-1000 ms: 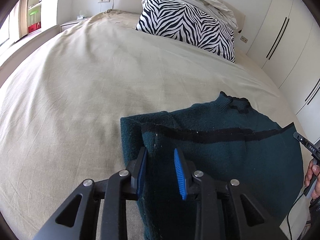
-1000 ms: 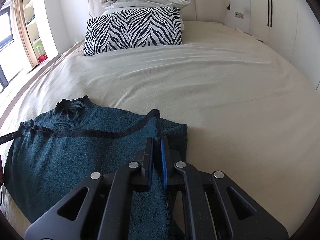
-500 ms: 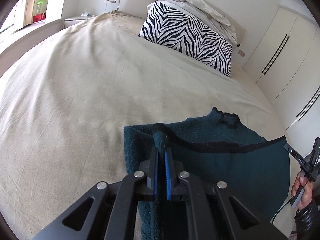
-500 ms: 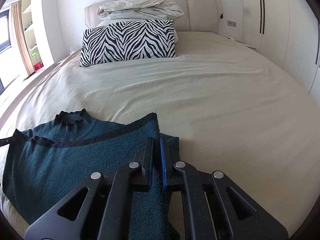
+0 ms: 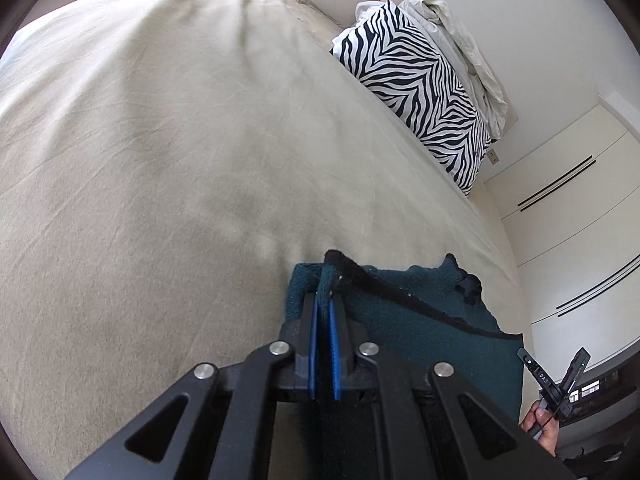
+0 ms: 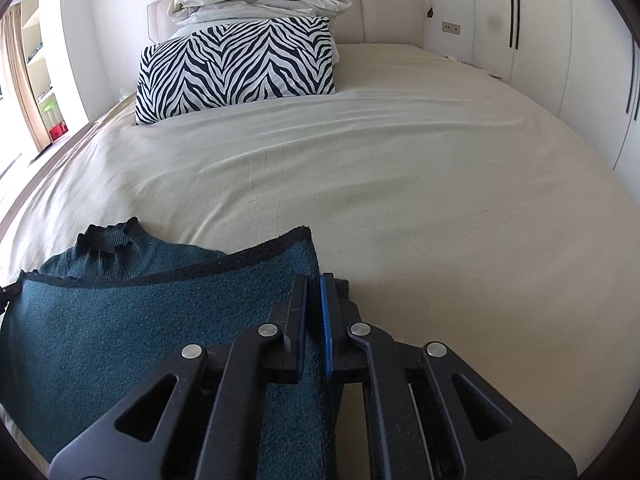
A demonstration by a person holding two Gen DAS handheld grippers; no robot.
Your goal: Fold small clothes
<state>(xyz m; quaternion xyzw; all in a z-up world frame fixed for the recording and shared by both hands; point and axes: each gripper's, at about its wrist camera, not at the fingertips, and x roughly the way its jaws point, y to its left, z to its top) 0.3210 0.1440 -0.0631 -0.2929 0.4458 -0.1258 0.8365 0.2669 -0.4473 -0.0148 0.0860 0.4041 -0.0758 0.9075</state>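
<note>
A dark teal knitted sweater (image 5: 436, 332) with black trim lies near the front edge of the beige bed. In the left wrist view my left gripper (image 5: 325, 300) is shut on the sweater's left edge, a pinched fold of teal knit with black trim sticking up between the blue pads. In the right wrist view the sweater (image 6: 120, 320) spreads to the left, its ruffled collar toward the pillow. My right gripper (image 6: 314, 280) is shut on the sweater's right edge, fabric running between its pads. The right gripper (image 5: 556, 388) shows small at the left view's right border, held by a hand.
The beige bedsheet (image 6: 400, 168) stretches wide beyond the sweater. A zebra-striped pillow (image 6: 236, 64) leans at the headboard with a folded white duvet (image 6: 260, 0) on top. White wardrobe doors (image 6: 560, 40) line the right side. A window and shelves stand at far left.
My left gripper's jaws closed onto the sweater's left edge, then the hand rolled and shifted, lifting the pinched fold. My right gripper stayed shut on the right edge and moved a little forward.
</note>
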